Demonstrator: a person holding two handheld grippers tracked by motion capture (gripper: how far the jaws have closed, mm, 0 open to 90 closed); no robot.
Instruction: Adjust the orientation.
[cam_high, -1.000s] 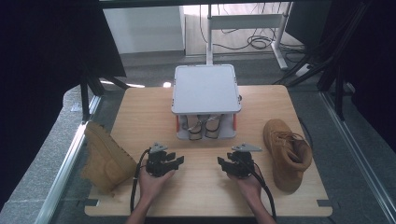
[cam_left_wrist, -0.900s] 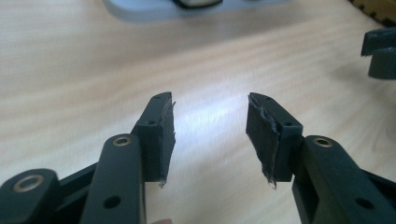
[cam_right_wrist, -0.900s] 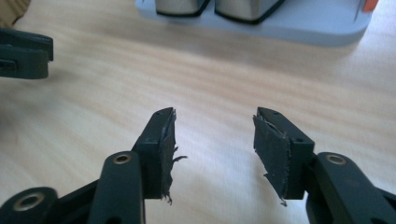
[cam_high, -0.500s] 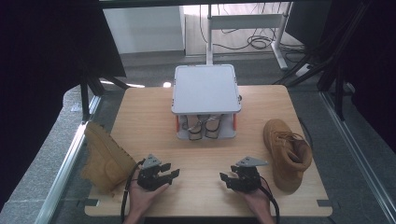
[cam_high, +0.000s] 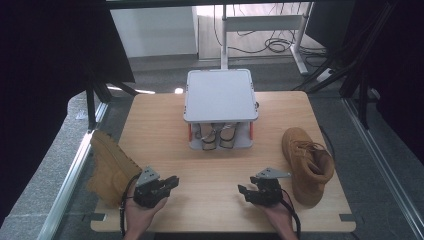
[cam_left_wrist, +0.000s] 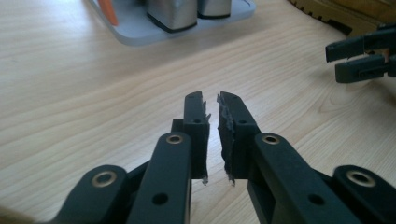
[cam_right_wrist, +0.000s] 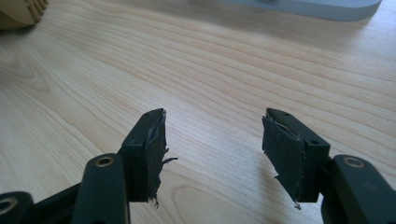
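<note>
Wooden surface (cam_high: 165, 135): left gripper (cam_high: 167, 183) nearly clenched, empty; right gripper (cam_high: 247, 191) released, empty; boots (cam_high: 306, 162) at either side.

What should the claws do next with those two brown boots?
Probably the right claw should swing toward the boot standing beside it. Its jaws have just been opening and stand wide with nothing between them, and that boot sits upright close by on the table. The left claw has just been closing, nearly shut on nothing, so it would need to reopen before taking the tipped boot.
</note>
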